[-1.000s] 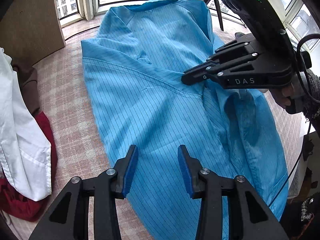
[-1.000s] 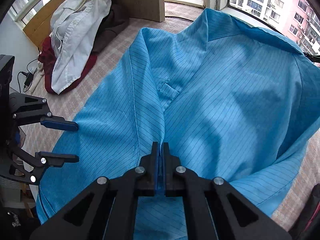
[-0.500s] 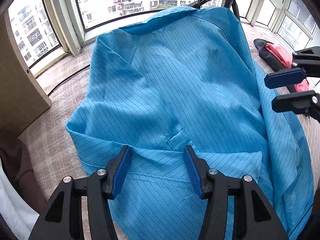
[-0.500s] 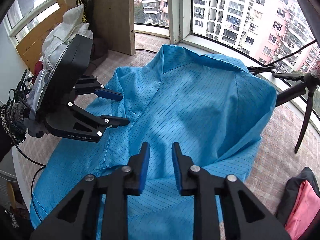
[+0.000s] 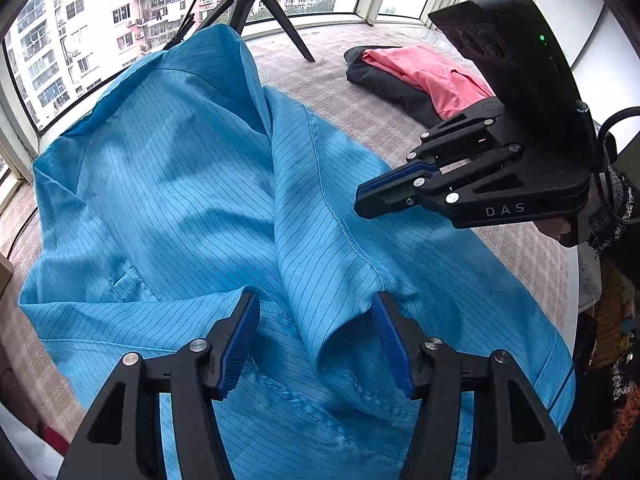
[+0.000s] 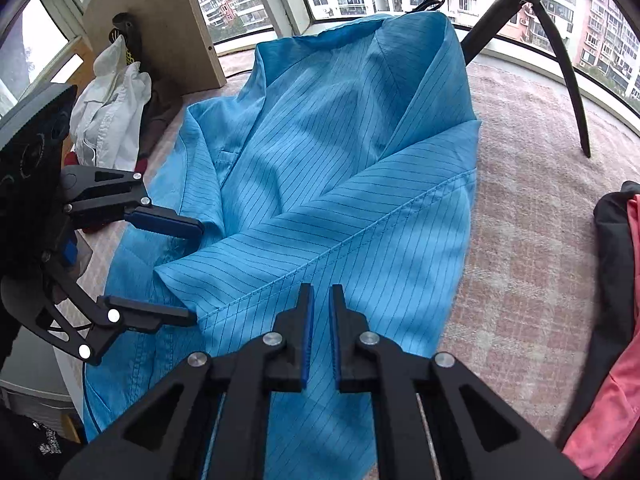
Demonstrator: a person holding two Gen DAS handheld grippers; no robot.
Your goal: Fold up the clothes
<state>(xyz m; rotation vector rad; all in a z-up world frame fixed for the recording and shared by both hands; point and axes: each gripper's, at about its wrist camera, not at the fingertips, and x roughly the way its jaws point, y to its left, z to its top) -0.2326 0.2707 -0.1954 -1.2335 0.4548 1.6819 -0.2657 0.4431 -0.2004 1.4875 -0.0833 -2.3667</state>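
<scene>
Left gripper [image 5: 316, 340] spread wide around shirt [image 5: 180, 184] fold at 6 o'clock, likely to pinch it; right gripper [image 6: 319, 336] nearly closed, holding nothing.

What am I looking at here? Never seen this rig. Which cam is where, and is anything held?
No robot: a person holds a pair of two-finger tongs in each hand, each with a fisheye camera looking along its fingers. In the left view, the left tongs are wide open around a raised fold of the blue striped shirt, with the right tongs coming in from the side. In the right view, the right tongs show a narrow gap over the shirt, gripping nothing. The shirt lies on a checked cloth surface, beside a pink garment, white clothes and a tripod.
</scene>
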